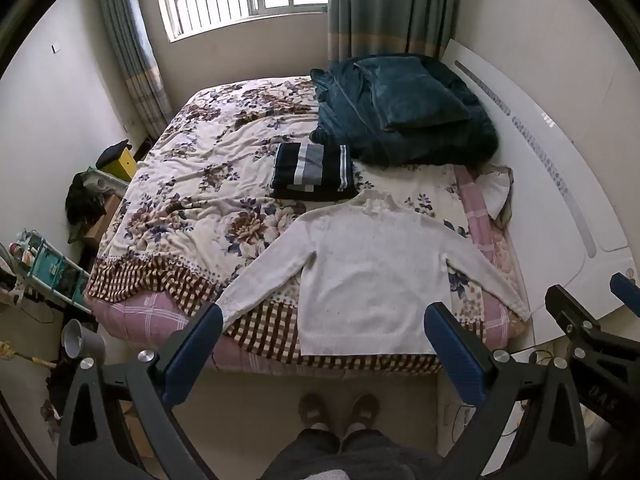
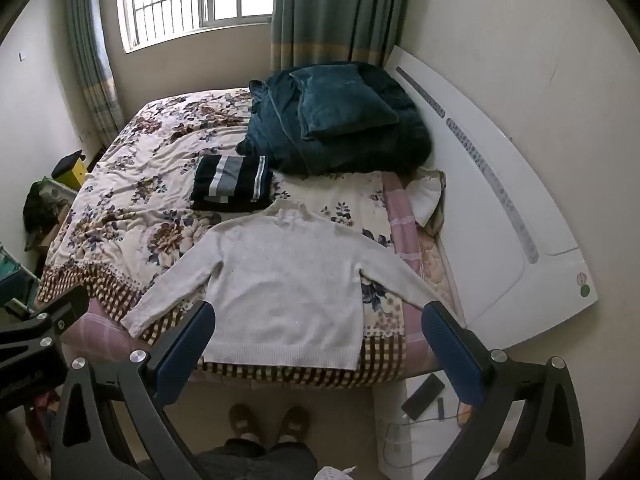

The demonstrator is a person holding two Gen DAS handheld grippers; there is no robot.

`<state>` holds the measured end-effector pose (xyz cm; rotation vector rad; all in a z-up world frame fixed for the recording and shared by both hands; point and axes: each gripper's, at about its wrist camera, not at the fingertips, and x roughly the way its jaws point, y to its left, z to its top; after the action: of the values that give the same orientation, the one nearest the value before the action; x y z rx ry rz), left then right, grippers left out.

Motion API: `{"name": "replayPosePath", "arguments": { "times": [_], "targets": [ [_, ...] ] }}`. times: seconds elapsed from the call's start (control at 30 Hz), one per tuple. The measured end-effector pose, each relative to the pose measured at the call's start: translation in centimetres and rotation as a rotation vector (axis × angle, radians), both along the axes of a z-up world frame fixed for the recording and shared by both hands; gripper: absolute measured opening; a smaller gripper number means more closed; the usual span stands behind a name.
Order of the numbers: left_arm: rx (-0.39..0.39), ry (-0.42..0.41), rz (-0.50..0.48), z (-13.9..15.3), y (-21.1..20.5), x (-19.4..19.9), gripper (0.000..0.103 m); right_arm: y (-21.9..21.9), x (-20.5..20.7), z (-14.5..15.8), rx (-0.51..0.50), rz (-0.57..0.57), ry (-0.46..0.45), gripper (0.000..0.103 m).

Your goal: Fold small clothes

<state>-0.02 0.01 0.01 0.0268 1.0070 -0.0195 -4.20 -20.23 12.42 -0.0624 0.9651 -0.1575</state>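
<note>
A white long-sleeved sweater (image 1: 364, 268) lies flat and face up on the near end of the bed, sleeves spread out to both sides, hem at the bed's edge; it also shows in the right wrist view (image 2: 288, 280). A folded dark striped garment (image 1: 314, 170) sits behind its collar, also seen in the right wrist view (image 2: 232, 182). My left gripper (image 1: 324, 320) is open and empty, held above the floor before the hem. My right gripper (image 2: 318, 320) is open and empty, beside the left one, near the hem.
A dark teal blanket with a pillow (image 1: 404, 108) is piled at the back right of the floral bedspread (image 1: 192, 168). A white headboard (image 1: 560, 184) runs along the right. Clutter and a shelf (image 1: 48, 272) stand left. A phone (image 2: 424, 396) lies on the floor.
</note>
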Motion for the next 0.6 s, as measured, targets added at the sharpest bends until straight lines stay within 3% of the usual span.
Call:
{"name": "replayPosePath", "arguments": {
  "times": [0.6],
  "targets": [
    [0.002, -0.007, -0.001, 0.0, 0.0, 0.0, 0.103, -0.3, -0.5, -1.5, 0.009, 0.008, -0.004, 0.103]
  ]
}}
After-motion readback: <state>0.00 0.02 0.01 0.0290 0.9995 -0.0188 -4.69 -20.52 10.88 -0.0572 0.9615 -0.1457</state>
